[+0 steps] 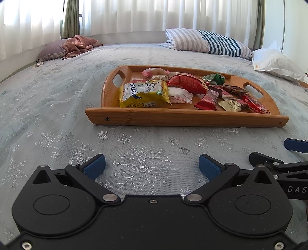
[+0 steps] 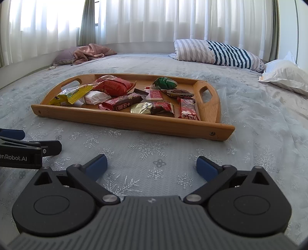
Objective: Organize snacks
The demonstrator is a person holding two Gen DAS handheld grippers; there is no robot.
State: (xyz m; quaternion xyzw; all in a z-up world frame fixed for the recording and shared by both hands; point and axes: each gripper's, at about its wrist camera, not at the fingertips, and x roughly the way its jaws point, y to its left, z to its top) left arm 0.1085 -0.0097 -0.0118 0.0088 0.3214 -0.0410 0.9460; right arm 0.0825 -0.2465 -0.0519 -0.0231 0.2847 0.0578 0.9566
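Bed [image 1: 57,107] under a snowflake-patterned cover, curtained windows [image 1: 134,17] behind. Wooden tray [image 1: 184,117] lies at 12 o'clock of both tools, snacks [image 1: 144,94] piled inside it. Left tool [image 1: 152,165] and right tool [image 2: 151,164] both spread, empty, low over bare cover near the tray's front rim. Striped pillow [image 2: 217,52] at 1 o'clock, well apart.

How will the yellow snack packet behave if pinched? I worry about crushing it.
The yellow snack packet looks puffy, so probably light and yielding. Its glossy film may slip. Its crimped end looks flat, likely a safer pinch.
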